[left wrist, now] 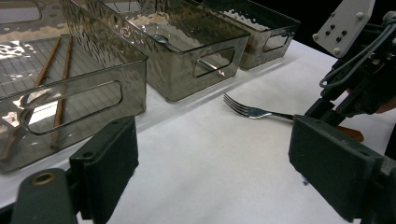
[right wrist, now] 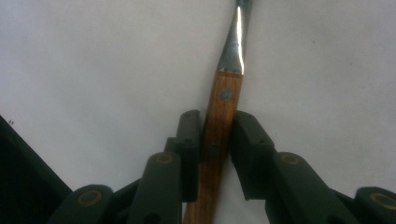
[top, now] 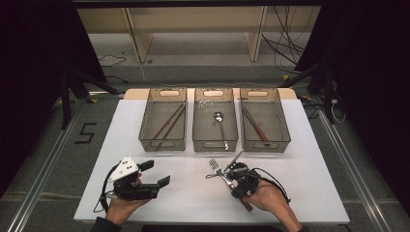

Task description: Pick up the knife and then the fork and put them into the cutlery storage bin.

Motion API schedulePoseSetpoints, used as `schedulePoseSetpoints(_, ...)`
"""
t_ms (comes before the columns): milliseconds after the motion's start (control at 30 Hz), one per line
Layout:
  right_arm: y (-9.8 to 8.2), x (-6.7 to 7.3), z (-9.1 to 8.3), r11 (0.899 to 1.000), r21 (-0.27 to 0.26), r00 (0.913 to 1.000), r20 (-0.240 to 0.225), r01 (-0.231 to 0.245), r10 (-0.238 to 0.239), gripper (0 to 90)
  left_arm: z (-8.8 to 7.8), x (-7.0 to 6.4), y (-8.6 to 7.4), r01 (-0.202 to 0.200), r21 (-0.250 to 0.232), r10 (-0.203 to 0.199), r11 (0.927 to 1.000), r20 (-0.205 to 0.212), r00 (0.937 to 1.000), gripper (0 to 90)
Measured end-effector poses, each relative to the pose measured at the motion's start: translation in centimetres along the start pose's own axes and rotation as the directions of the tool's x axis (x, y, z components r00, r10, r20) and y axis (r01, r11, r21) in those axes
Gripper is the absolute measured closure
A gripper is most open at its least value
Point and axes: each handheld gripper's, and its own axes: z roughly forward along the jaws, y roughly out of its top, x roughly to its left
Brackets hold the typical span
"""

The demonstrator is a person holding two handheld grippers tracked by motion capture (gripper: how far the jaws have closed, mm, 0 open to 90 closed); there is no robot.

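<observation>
Your right gripper [top: 231, 175] is clamped on the wooden handle of the fork [top: 218, 172], which lies on the white table [top: 300, 159] just in front of the three clear bins and nearest the gap between the middle bin [top: 215, 143] and the right bin [top: 265, 143]. In the right gripper view both pads press the handle's flat sides, with the handle running straight up between them, so the fork's long axis is in line with the gripper's own axis rather than across it. In the high view that axis runs diagonally: the tines point away from you and to your left, and the handle end trails back toward your right hand [top: 268, 200]. In the left gripper view the tines [left wrist: 238, 106] rest on or just above the table surface; which of the two cannot be determined. Your left gripper [top: 145, 181] hangs well apart on the left side of the table, jaws spread wide and holding nothing, so the right hand is the nearer and the only one engaged. Judging by the contents, chopsticks [top: 169, 123] in the left bin [top: 163, 143] and a spoon [top: 220, 126] in the middle bin, expect the coming lift to carry the fork forward, keeping its length parallel to a bin's long side.
</observation>
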Motion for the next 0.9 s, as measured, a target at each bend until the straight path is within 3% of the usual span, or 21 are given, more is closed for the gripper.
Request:
schedulePoseSetpoints(500,-0.1,-0.3,-0.1,1.0,-0.007,0.9999,-0.012,-0.003,0.003,77.1,-0.1,0.0,0.0,0.001,-0.003,-0.001,1.0,0.0,1.0,15.4)
schedulePoseSetpoints(733,-0.4,-1.3,-0.4,0.999,-0.03,0.9979,-0.062,-0.021,0.02,77.2,-0.2,0.1,0.0,0.002,-0.003,-0.002,1.0,-0.001,1.0,15.4)
schedulePoseSetpoints(900,-0.6,-1.9,-1.3,0.995,-0.085,0.9946,-0.096,-0.046,0.038,77.2,-0.2,0.1,0.0,0.004,-0.004,-0.004,1.0,-0.002,1.0,15.4)
